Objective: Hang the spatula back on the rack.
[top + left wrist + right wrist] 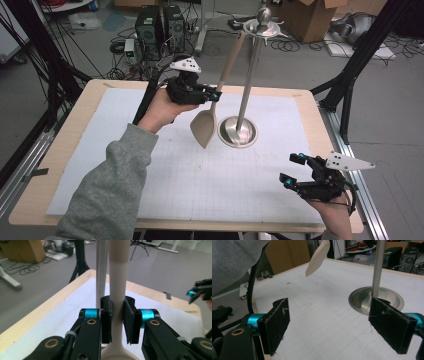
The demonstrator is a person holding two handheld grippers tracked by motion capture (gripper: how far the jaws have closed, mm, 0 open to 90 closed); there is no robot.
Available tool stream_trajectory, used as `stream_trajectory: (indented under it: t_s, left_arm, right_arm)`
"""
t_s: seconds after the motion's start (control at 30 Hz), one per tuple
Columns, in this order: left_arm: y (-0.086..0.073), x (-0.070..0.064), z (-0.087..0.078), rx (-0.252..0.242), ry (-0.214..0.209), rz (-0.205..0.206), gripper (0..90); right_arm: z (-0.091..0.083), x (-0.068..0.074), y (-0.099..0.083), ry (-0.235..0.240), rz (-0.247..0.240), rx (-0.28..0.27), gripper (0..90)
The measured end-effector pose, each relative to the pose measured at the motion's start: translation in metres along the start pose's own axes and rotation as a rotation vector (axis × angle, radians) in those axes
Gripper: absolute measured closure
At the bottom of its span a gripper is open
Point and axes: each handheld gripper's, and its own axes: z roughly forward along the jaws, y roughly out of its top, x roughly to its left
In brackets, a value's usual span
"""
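A beige spatula [210, 112] hangs tilted beside a steel utensil stand [239, 131], its handle top up near the stand's hooks and its blade above the mat. My left gripper [214, 95] is shut on the handle [117, 300] low down, just above the blade. The stand's pole [102, 270] rises right behind the handle. My right gripper [294, 170] rests open near the table's front right corner, nothing between its pads [275, 322]. The spatula blade [318, 258] and the stand's round base [364, 302] show beyond it.
A white grid mat [200, 170] covers the wooden table [45, 170]. Black frame legs [350, 80] stand at the back corners. Computer towers [160, 25], cables and cardboard boxes [310, 15] lie on the floor behind.
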Motion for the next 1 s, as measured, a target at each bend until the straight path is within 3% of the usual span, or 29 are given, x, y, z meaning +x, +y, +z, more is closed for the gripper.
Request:
stream_trajectory:
  t_s: [0.37,0.47,1.0]
  left_arm:
    - [-0.002,0.004,0.012,-0.016,-0.018,-0.001,77.5]
    - [-0.001,0.004,0.015,-0.015,-0.029,-0.034,76.8]
    - [-0.001,0.003,0.019,-0.026,-0.006,-0.027,71.9]
  right_arm:
    - [0.004,0.000,-0.001,0.005,-0.001,0.017,16.6]
    - [0.004,0.000,-0.003,0.001,0.009,0.018,16.6]
    - [0.002,0.001,-0.003,0.003,0.006,0.019,16.6]
